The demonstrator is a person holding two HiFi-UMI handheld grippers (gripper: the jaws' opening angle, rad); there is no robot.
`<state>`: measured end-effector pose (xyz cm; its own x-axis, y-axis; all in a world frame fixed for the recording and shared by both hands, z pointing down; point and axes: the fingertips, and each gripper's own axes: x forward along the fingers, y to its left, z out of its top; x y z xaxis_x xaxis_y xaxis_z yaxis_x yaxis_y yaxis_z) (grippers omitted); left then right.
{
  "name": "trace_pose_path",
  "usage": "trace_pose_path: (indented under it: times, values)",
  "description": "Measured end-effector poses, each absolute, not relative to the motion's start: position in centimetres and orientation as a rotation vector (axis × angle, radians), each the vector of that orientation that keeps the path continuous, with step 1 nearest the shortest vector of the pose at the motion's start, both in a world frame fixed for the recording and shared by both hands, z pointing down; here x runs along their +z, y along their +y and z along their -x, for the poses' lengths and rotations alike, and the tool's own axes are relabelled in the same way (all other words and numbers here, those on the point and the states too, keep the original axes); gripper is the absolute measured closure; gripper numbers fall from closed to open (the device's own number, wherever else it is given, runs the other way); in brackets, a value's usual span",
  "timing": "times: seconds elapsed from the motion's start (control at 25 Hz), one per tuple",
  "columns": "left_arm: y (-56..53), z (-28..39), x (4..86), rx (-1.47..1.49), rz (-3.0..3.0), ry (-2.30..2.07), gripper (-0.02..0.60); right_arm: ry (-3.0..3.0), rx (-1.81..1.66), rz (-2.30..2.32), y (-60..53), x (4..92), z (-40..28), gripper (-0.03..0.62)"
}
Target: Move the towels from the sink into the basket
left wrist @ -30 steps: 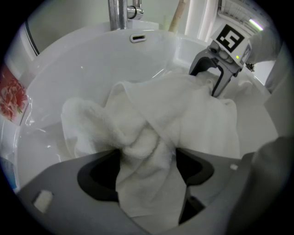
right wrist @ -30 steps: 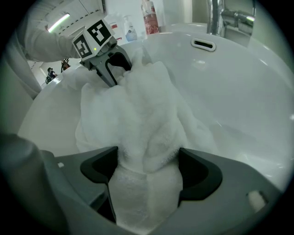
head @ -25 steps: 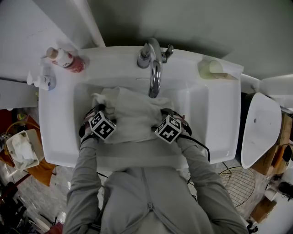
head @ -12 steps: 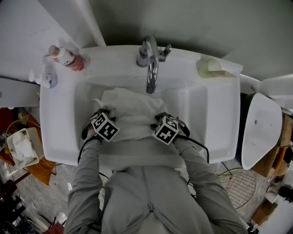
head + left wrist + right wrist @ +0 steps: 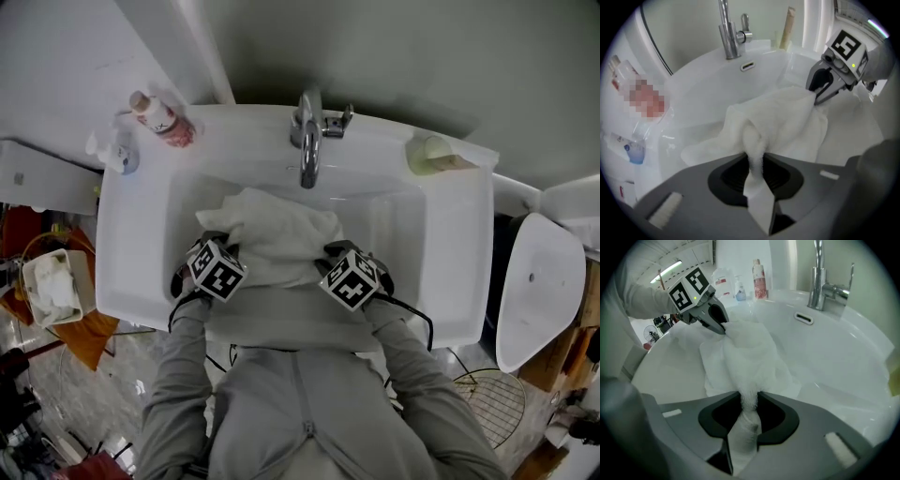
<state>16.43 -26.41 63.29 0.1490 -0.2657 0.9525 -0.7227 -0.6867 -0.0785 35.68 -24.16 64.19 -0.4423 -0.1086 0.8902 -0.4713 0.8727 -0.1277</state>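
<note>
A white towel (image 5: 272, 232) lies bunched in the white sink (image 5: 441, 234), below the faucet (image 5: 307, 155). My left gripper (image 5: 212, 246) is shut on the towel's left edge; in the left gripper view a fold of towel (image 5: 787, 122) is pinched between its jaws (image 5: 754, 161). My right gripper (image 5: 336, 255) holds the right edge, and its jaws are still closing on the cloth (image 5: 750, 357) pressed between them (image 5: 749, 404). Each gripper view shows the other gripper gripping the same towel: the right gripper (image 5: 819, 96) and the left gripper (image 5: 723, 329).
Two bottles (image 5: 161, 117) stand at the sink's back left corner and a soap bar (image 5: 431, 150) at the back right. A white bin (image 5: 56, 286) sits on the floor at the left, a round wire basket (image 5: 487, 394) at the lower right, beside a white fixture (image 5: 530, 281).
Both grippers have closed on the towel's edges and drawn them slightly inward. The towel is more bunched than a second ago. The view has shifted a little.
</note>
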Motion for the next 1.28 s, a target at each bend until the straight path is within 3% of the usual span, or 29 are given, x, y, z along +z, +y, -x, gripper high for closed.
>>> trace_pose_path:
  times: [0.6, 1.28]
  values:
    - [-22.9, -14.6, 49.5, 1.319, -2.069, -1.477, 0.448, -2.418, 0.269, -0.619, -27.8, 49.9, -33.8, 0.496]
    - [-12.4, -2.7, 39.9, 1.041, -1.900, -2.003, 0.449, -2.675, -0.103, -0.486, -23.1, 38.4, -19.6, 0.496]
